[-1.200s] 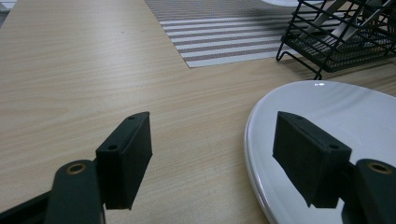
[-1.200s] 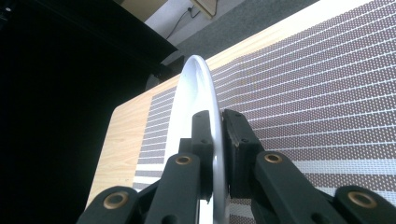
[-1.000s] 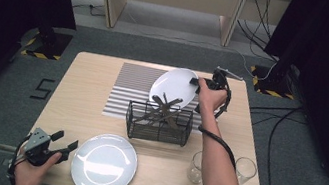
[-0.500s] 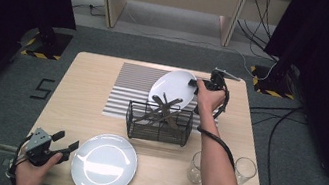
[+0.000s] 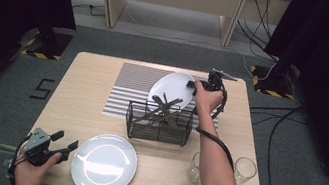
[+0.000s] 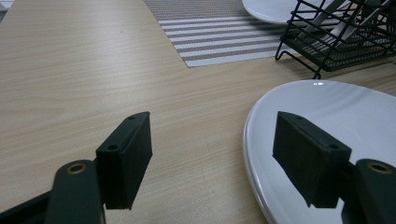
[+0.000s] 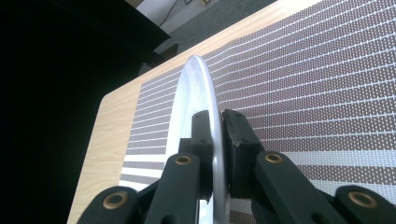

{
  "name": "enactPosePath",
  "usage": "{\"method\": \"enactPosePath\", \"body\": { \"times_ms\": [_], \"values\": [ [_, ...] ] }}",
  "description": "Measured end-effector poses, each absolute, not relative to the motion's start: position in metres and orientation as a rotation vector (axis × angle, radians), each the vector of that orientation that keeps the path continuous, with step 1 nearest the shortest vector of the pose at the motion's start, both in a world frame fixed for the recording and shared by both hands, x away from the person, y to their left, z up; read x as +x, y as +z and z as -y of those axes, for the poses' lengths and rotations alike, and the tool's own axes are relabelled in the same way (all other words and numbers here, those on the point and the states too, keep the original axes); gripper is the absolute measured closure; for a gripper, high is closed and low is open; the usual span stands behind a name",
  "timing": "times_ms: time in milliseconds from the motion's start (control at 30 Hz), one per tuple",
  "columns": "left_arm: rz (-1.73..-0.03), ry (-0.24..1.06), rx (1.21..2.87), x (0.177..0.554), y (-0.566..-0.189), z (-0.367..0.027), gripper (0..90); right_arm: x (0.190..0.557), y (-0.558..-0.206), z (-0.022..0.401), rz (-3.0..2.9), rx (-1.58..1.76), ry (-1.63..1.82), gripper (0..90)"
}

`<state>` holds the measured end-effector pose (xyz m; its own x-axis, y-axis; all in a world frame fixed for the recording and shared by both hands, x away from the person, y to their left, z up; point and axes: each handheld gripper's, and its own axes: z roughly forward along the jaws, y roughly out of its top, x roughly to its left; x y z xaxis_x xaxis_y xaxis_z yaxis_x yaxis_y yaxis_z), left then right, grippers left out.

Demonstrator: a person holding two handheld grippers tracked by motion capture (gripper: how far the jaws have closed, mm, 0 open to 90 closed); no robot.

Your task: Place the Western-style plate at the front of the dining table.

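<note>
The right claw [image 7: 215, 140] is clamped on the rim of a white plate [image 5: 169, 89], held tilted on edge at the far side of the counter [image 5: 83, 94], just behind the black wire rack [image 5: 159, 122]. The rack lies nearer than the plate, its slots below the plate's lower edge. The left claw [image 6: 212, 161] stands apart, empty, beside a second plate [image 5: 105, 163] at the near left

Even overhead light on table [image 5: 91, 95], surroundings dark at both sides. Soft glare patch on near white plate [image 5: 104, 164]; small highlight on its rim in left gripper view. High view slightly soft, low detail. Black jaws close to lens, mildly blurred. Striped mat [image 7: 327, 93] sharp, dark void at left of right gripper view
</note>
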<state>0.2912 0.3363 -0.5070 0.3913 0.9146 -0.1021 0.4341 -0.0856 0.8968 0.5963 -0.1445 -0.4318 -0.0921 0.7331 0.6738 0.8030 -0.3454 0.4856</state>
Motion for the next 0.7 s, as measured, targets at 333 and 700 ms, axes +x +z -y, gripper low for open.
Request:
{"method": "enactPosePath", "body": {
  "times_ms": [333, 700],
  "values": [
    [-1.198, 0.63, 1.693, 0.2912, -0.5067, -0.3366, 27.9, 0.5972, -0.4341, 0.1432, 1.765, -2.068, -1.429, 83.4],
    [-1.195, 0.631, 1.69, 0.2912, -0.5069, -0.3366, 27.9, 0.5988, -0.4379, 0.143, 1.782, -2.072, -1.399, 83.4]
  ]
}}
